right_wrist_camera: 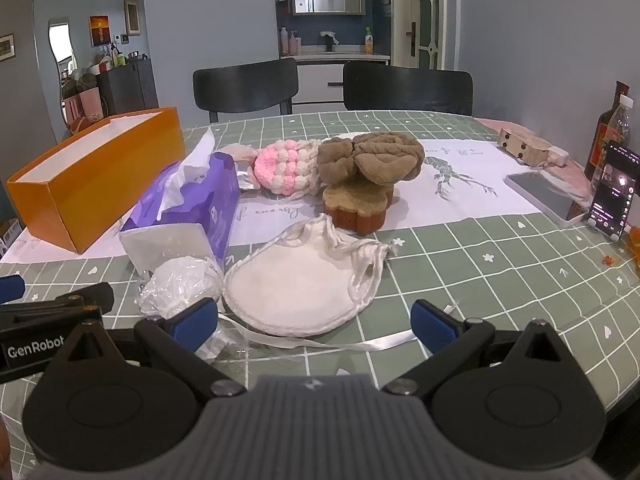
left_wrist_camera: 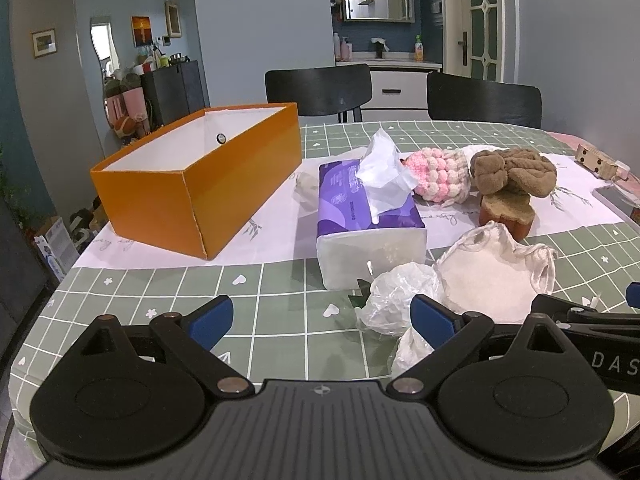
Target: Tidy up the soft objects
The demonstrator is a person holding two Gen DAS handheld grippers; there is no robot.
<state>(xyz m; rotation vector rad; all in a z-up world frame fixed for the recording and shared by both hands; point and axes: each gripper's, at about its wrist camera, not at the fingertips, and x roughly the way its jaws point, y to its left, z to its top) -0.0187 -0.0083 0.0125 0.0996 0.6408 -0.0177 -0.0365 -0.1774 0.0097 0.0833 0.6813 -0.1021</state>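
The white cloth pouch (right_wrist_camera: 304, 280) lies on the tabletop (right_wrist_camera: 480, 280) directly ahead of the right gripper (right_wrist_camera: 314, 318), whose jaws are spread and empty; the left gripper (left_wrist_camera: 322, 318), equally spread, faces the crumpled plastic bag (left_wrist_camera: 396, 296), with the orange box (left_wrist_camera: 192, 176) far left.

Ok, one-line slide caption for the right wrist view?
Open right tool faces white pouch; orange box waits left.

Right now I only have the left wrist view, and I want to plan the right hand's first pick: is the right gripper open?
Observer: Yes, the right gripper has its jaws wide apart, with the white pouch just ahead of them.
Operator: Anything loose near it?
Observer: A white ribbon lies across the gap between the jaws.
Operator: And the far right?
Observer: A lit phone stands propped up beside a clear bottle.
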